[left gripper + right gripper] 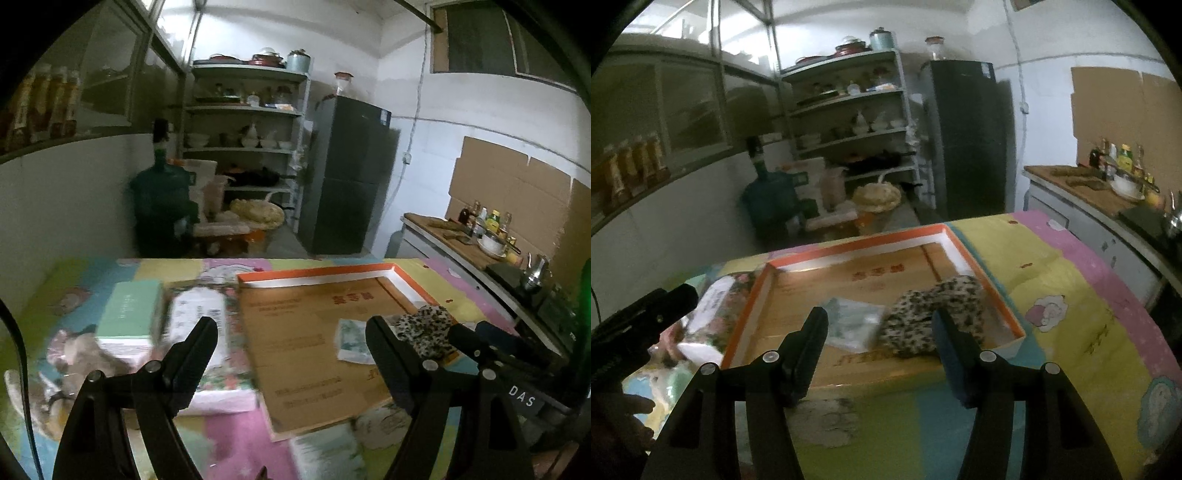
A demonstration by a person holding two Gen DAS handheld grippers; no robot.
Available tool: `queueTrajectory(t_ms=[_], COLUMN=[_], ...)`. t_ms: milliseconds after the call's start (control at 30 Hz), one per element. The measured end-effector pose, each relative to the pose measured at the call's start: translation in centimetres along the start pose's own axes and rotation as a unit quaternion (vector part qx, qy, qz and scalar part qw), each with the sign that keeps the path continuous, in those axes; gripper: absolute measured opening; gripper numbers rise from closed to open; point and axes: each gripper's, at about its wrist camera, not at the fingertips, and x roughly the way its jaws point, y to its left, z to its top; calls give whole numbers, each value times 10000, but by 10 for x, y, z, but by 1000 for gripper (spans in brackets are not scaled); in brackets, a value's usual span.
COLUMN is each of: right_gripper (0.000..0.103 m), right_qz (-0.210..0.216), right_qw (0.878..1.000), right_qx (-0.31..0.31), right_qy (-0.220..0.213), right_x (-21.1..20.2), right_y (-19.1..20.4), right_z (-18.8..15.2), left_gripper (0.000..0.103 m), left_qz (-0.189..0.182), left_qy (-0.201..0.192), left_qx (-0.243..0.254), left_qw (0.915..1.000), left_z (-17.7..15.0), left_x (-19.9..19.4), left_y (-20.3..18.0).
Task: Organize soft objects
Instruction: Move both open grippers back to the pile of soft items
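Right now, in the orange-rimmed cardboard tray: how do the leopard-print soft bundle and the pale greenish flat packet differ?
The leopard-print soft bundle is bulky and lumpy; the pale greenish flat packet lies thin and flat. The bundle is spotted dark on cream and sits against the tray's right rim; the packet is pale and sits nearer the middle. Both lie in the orange-rimmed cardboard tray, unheld.

A tall dark-grey refrigerator (351, 173) stands beside a white metal shelf rack (243, 110) loaded with bowls and pots. A dark green water jug (160, 206) sits on the floor at its left. Brown cardboard sheets (517, 184) cover the wall behind a wooden counter (1086, 188) bearing condiment bottles (1123, 158).
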Motion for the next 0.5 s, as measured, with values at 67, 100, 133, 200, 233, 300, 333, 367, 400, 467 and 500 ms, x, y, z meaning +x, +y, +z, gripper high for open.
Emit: queueTrajectory(t_ms=[67,100,133,200,233,300,333,367,400,467,500], right_gripper=[60,60,60,60,60,60,61,60,61,61,61], right_qz=[42,62,85,138,165,221,249,271,299,349,369], right_qw=[10000,10000,9999,9998,9997,9996,9994,9993,9992,9989,9988], right_qx=[-46,-65,-87,-131,-157,-201,-225,-243,-261,-305,-331], right_qy=[-16,-23,-29,-30,-28,-25,-21,-17,-13,4,10], right_x=[-3,-4,-5,-7,-7,-9,-10,-10,-10,-10,-10], right_y=[9,13,19,27,33,43,48,52,57,65,69], right_z=[-2,-2,-3,-5,-6,-8,-10,-11,-12,-14,-15], left_gripper=[82,82,82,82,82,82,82,82,82,82,82], left_qz=[96,123,171,236,270,329,356,384,420,493,538], left_qy=[-58,-73,-97,-126,-136,-138,-136,-136,-141,-162,-176], left_qx=[-13,-17,-24,-50,-72,-110,-122,-135,-157,-227,-264], left_qw=[9999,9999,9998,9996,9995,9993,9992,9991,9989,9984,9980], left_z=[-3,-4,-5,-8,-9,-12,-13,-14,-15,-18,-20], left_x=[-9,-11,-15,-22,-26,-33,-35,-37,-40,-47,-51], left_y=[10,13,17,24,30,41,45,48,54,64,70])
